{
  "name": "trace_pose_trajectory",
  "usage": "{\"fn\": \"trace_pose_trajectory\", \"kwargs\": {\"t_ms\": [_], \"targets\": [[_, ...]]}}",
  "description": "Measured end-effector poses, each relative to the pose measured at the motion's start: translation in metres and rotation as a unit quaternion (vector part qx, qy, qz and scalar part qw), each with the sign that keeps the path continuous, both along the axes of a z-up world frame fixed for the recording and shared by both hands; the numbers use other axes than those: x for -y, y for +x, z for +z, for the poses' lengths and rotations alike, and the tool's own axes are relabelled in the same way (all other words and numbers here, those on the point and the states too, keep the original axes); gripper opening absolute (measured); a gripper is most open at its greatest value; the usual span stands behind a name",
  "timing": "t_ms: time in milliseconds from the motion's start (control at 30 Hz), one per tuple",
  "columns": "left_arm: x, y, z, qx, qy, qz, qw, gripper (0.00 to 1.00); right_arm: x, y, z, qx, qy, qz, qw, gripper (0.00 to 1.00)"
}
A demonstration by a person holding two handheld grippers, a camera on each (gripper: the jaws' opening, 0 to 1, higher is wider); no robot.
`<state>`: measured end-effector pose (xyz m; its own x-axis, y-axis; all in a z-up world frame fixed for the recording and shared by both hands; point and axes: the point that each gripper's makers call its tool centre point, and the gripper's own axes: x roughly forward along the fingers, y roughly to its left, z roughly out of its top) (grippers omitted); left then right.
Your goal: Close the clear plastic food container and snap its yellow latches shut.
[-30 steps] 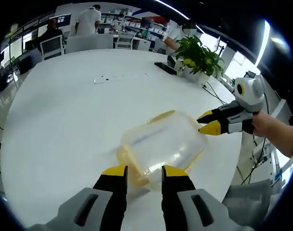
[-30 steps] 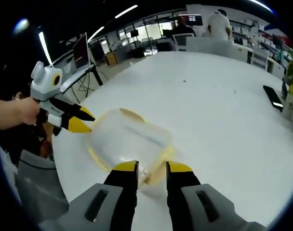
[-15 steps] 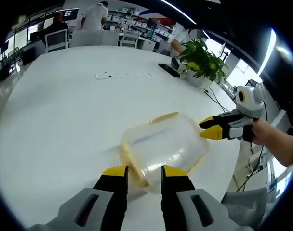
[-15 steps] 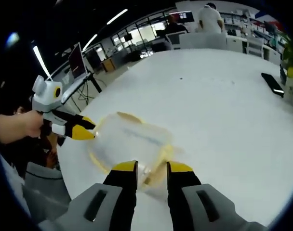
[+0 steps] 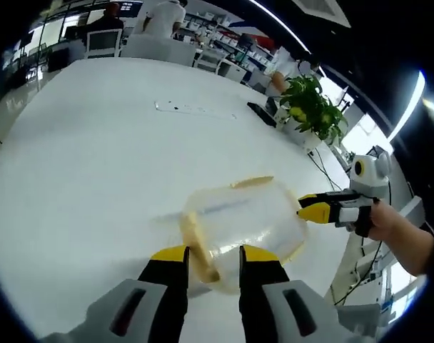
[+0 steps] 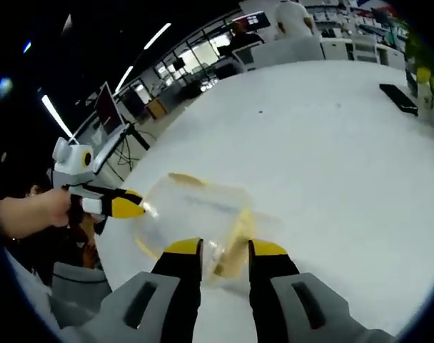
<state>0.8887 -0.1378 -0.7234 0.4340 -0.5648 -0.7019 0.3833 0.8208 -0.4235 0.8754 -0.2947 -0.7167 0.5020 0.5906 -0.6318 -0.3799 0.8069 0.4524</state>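
Observation:
The clear plastic container (image 5: 242, 218) lies on the white table (image 5: 81, 157) between the two grippers, lid on. My left gripper (image 5: 215, 256) is shut on the yellow latch (image 5: 200, 249) at the container's near end. From the right, my right gripper (image 5: 313, 207), held by a hand, meets the opposite end with its yellow tips close together. In the right gripper view the same container (image 6: 192, 211) shows, and my right gripper (image 6: 225, 250) is shut on the yellow latch (image 6: 237, 239) at its end. The left gripper (image 6: 128, 206) touches the far end.
A potted plant (image 5: 310, 107), a dark phone (image 5: 261, 114) and a white power strip (image 5: 195, 109) sit at the table's far side. People, chairs and desks stand beyond the table. The table edge lies just past the right gripper (image 5: 331, 250).
Both cameras have tilted, so the table and room have shifted in view. The container and both grippers keep the same places relative to each other, and the jaw gaps look unchanged.

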Motion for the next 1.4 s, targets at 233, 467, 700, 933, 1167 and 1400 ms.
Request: {"fn": "trace_pose_trajectory", "kwargs": {"t_ms": [233,467,700,933,1167,1400], "targets": [[0.001,0.001,-0.002,-0.027,-0.006,0.009,0.9996,0.2,0.001,0.002,-0.001,-0.023,0.008,-0.002,0.9997,0.21],[0.001,0.0,-0.003,-0.053,-0.012,0.011,0.9984,0.19,0.0,0.001,-0.002,-0.044,0.01,0.0,0.999,0.21],[0.002,-0.001,-0.005,-0.074,-0.021,0.009,0.997,0.19,0.003,0.002,-0.003,-0.063,0.032,-0.012,0.9974,0.18],[0.004,-0.002,-0.007,-0.098,-0.042,0.015,0.9942,0.18,0.001,0.001,-0.004,-0.073,0.037,-0.012,0.9966,0.18],[0.003,-0.009,-0.004,-0.102,-0.058,0.012,0.9931,0.16,-0.007,-0.006,-0.009,-0.089,0.043,-0.01,0.9951,0.16],[-0.005,-0.01,-0.005,-0.103,-0.064,0.013,0.9925,0.17,-0.009,-0.006,-0.01,-0.088,0.057,-0.02,0.9943,0.18]]}}
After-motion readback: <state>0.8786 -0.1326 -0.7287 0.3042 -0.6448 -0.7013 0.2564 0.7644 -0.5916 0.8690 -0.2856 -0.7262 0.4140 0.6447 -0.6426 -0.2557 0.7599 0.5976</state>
